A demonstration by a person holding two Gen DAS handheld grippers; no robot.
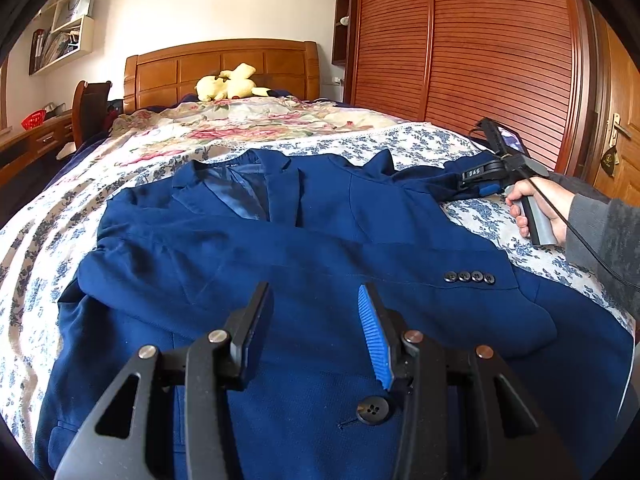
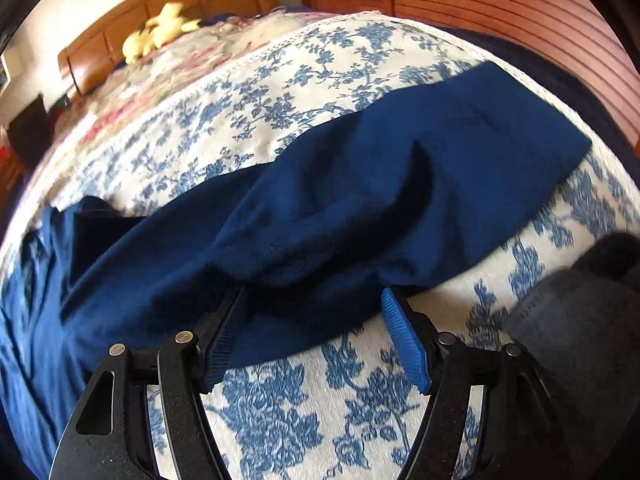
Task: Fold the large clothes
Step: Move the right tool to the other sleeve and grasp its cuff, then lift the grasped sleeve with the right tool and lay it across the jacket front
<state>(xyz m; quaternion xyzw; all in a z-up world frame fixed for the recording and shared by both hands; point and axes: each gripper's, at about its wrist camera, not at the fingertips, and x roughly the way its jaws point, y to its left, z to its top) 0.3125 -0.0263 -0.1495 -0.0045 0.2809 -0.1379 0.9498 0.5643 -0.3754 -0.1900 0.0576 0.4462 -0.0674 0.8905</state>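
**Grippers over the blue jacket on the bed**

Left gripper [image 1: 314, 330] hovers above the lower front of the blue jacket [image 1: 280, 248], jaws parted at a moderate gap, nothing between them; fabric shows through the gap. Right gripper [image 2: 316, 334] sits at the jacket's outstretched sleeve [image 2: 400, 184], jaws standing fairly wide with the near edge of the sleeve cloth lying between the fingertips. Pads do not visibly press on it; the blue ribbed pad [image 2: 404, 340] on the right finger stands clear of the cloth. That view is somewhat motion-blurred.

Jacket: lies spread face-up across the bed, collar toward the headboard [image 1: 220, 68], lapels open. One sleeve is folded across the chest, its cuff with four dark buttons [image 1: 470, 277] on top. A single large front button [image 1: 374, 410] lies just beside the left gripper's right finger. The other sleeve extends sideways toward the wardrobe [image 1: 460, 48].

Surroundings: blue-flowered white bedspread [image 2: 288, 420] under the jacket; a pink-flowered quilt [image 1: 240, 120] farther up. Yellow plush toy [image 1: 228, 84] by the headboard. In the left wrist view, a hand [image 1: 536, 208] with a grey sleeve [image 1: 600, 232] holds the right gripper's handle.
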